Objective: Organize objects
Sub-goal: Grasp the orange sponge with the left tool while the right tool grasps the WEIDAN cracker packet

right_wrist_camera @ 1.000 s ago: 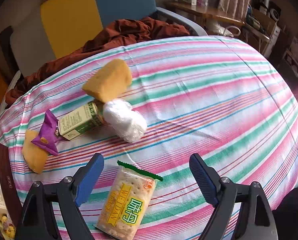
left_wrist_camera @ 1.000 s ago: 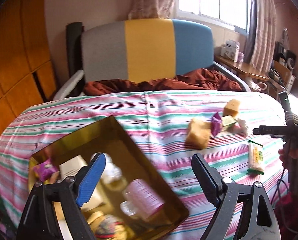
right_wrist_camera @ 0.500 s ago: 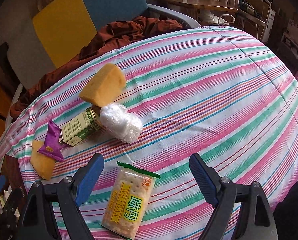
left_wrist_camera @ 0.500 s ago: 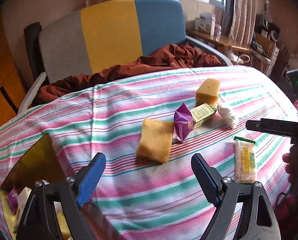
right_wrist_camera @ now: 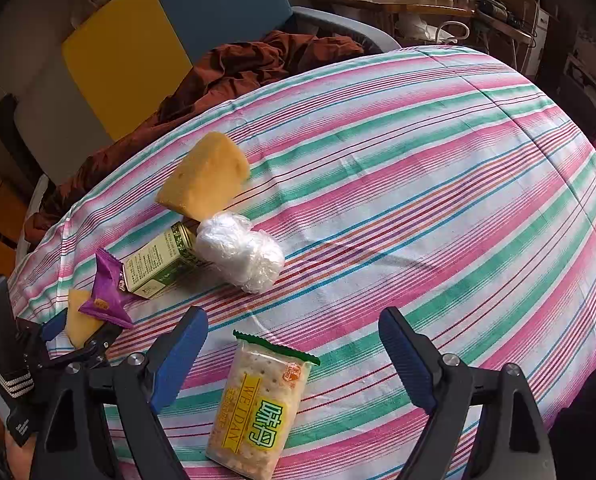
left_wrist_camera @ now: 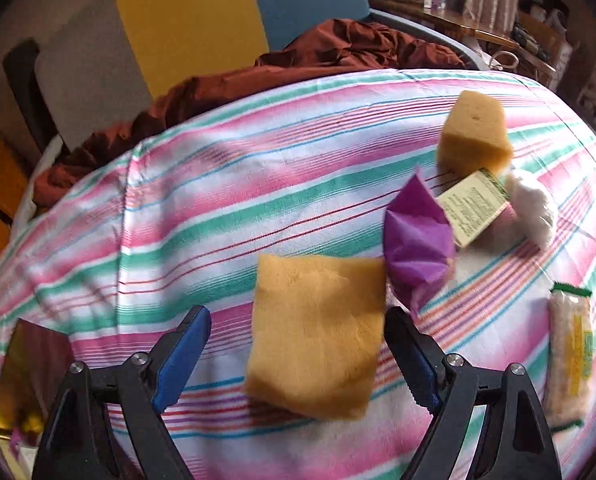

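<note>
Our left gripper (left_wrist_camera: 298,348) gapes around a sponge (left_wrist_camera: 315,334); our right gripper (right_wrist_camera: 294,344) gapes above crackers (right_wrist_camera: 258,404).

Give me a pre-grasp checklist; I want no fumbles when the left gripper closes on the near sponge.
1. Left gripper open: ok, jaws spread wide.
2. Near sponge between the fingers: ok, it sits centred in the gap.
3. Fingers past the sponge's sides: cannot tell, depth is unclear and the picture is blurred.
4. Purple packet clear of the grasp: not ok, it lies against the sponge's far right corner, close to the right finger.
5. Right gripper out of the way: ok, open and empty over the cracker pack.
6. Box to receive it: cannot tell, only a corner shows.
</note>
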`<state>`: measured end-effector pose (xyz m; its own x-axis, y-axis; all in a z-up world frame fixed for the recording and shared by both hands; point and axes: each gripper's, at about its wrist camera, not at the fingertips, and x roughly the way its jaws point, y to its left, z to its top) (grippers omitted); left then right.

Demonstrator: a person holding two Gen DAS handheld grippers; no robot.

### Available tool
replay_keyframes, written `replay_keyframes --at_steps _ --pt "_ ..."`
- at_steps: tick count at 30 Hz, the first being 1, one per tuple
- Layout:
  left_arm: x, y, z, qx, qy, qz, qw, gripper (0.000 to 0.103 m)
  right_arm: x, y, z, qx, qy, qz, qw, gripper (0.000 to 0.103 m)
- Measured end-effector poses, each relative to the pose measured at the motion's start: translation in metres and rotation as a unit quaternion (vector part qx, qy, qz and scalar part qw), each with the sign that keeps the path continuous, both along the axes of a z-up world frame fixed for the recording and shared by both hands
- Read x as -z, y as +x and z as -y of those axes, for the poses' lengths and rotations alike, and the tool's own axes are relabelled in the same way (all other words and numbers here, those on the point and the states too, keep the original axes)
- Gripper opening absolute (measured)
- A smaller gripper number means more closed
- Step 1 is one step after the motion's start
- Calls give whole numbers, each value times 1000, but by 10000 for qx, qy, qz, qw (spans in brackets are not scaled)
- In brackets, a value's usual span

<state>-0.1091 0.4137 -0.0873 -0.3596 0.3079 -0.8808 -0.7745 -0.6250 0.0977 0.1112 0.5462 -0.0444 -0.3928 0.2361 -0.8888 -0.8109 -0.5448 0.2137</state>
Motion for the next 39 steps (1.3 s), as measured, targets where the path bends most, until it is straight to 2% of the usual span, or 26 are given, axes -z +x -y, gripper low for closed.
replay_keyframes --at_steps 2,3,12,20,23,27,30,34,39 --pt "4 -12 5 -228 383 380 9983 97 2 0 -2 27 -41 37 10000 89" --pt "6 -16 6 -283 443 453 9976 102 3 0 -3 37 -54 50 10000 89" --pt "9 -17 4 -553 392 314 9972 103 5 -4 -2 13 -30 120 9999 89" --pt "8 -18 3 -526 225 353 9977 103 4 -2 -5 117 -52 121 9998 89" --pt "6 -16 1 -519 236 264 9980 94 6 1 -9 228 -94 104 9996 89" --pt "-3 2 0 -227 281 43 9993 59 9 1 -12 284 -177 117 9994 89" --pt "-4 14 2 -156 277 -108 9994 56 12 -1 -12 235 -193 151 9994 89" --pt "-3 23 18 -319 429 106 9985 56 14 -2 -12 153 -317 81 9993 89" --pt "-1 53 40 -507 608 29 9969 56 21 -6 -7 -18 -467 242 9986 89"
